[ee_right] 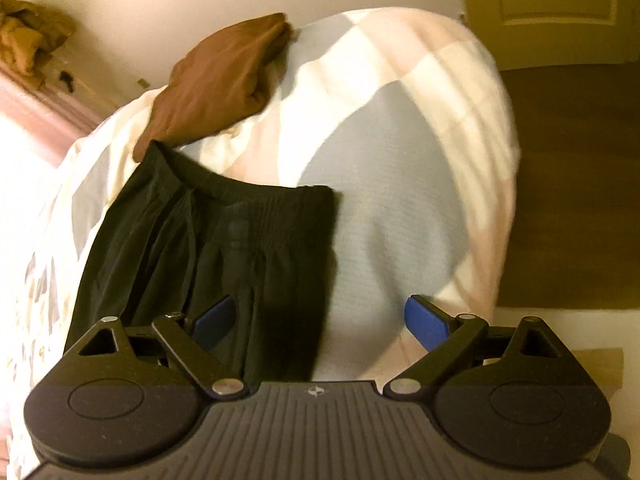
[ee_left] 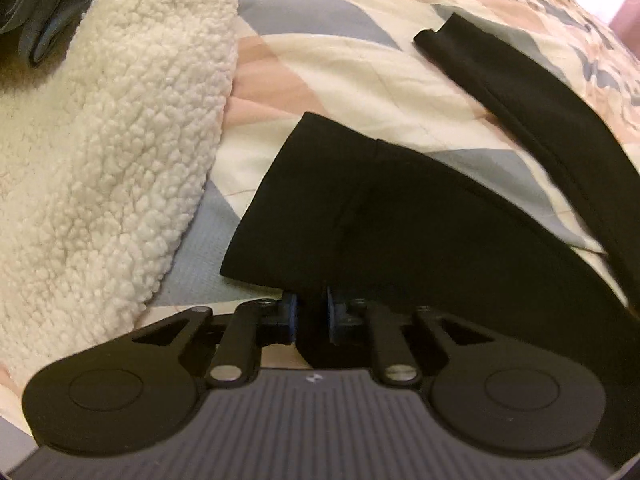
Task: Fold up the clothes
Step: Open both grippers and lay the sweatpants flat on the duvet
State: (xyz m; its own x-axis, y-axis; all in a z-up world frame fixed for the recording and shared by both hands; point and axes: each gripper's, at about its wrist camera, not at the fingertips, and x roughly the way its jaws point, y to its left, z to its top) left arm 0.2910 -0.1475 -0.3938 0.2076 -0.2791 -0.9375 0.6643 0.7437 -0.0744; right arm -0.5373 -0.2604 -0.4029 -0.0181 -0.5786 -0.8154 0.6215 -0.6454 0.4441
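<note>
Left jaws: the left gripper (ee_left: pixel 311 320) has its jaws nearly shut with black cloth between the blue pads; they look pinched on a pant leg near its hem, probably to carry that end over for a fold.
Leg ahead: the black pants (ee_left: pixel 400 216) run forward from the jaws, the hem lying flat on the bed (ee_left: pixel 360 60).
Second leg: a narrower black strip lies off to the right of the jaws, apart from the first, so the legs seem not yet stacked.
Left surroundings: a white fleece blanket (ee_left: pixel 120 140) lies to the left, with blue-grey cloth (ee_left: pixel 36 12) beyond it.
Right jaws: the right gripper (ee_right: pixel 320 320) stands wide open, holding nothing, poised over the side edge of the pants below the waistband (ee_right: pixel 256 208), likely to grasp there.
Beyond the waistband: a folded brown garment (ee_right: pixel 224 80) sits further ahead, set aside as if finished.
</note>
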